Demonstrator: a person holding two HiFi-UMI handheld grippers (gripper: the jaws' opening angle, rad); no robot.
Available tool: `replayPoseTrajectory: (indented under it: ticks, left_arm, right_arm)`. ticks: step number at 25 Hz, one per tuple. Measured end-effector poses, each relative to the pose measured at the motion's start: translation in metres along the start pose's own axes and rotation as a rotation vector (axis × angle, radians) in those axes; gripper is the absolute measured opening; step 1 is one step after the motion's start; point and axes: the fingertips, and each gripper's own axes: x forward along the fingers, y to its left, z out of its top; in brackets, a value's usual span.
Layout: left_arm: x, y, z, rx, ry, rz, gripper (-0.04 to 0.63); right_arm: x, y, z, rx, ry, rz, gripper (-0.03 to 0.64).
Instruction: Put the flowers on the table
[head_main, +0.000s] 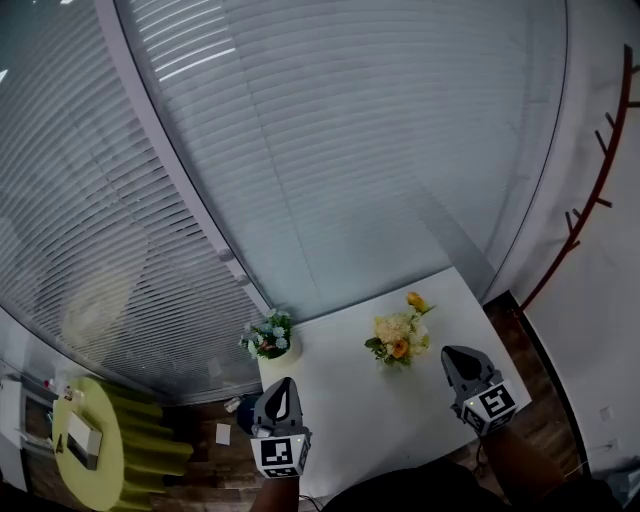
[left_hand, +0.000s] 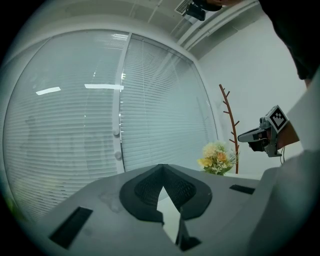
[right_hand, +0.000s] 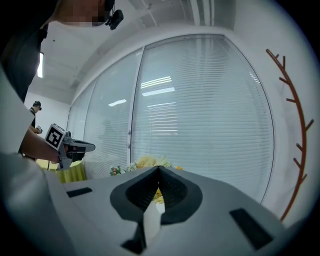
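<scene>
The yellow flowers (head_main: 400, 335) stand on the white tabletop (head_main: 340, 400), close to its far edge. They are a bunch of yellow, cream and orange blooms with green leaves. One yellow bloom sticks up higher than the rest. Nothing touches them.

A second bunch, the blue and white flowers (head_main: 268, 334), sits in a white pot (head_main: 283, 353) at the far left corner of the tabletop. The two bunches are well apart.

The left tool (head_main: 285, 386) hangs over the near left edge of the tabletop, near the white pot but not touching it. Its two jaws are pressed together and there is nothing between them. The left gripper view shows the closed tips (left_hand: 161, 168), with the yellow flowers (left_hand: 216, 158) off to the right.

The right tool (head_main: 452, 353) hangs over the right side of the tabletop, just beside the yellow flowers and a little nearer to the person. Its jaws are pressed together too, and they hold nothing. In the right gripper view the yellow flowers (right_hand: 148, 162) peek out just behind the closed tips (right_hand: 158, 170).

Behind the tabletop is a big window with grey blinds (head_main: 330, 150) pulled down. A thin brown coat stand (head_main: 590, 190) is by the right wall. A round green table (head_main: 95, 440) is on the floor to the left.
</scene>
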Motion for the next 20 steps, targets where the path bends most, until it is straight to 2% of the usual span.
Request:
replayPoseTrajectory:
  ticks: [20]
  left_arm:
    - [0.0, 0.003, 0.008, 0.004, -0.011, -0.007, -0.005]
  right_arm:
    - [0.008, 0.006, 0.016, -0.015, -0.034, 0.01, 0.02]
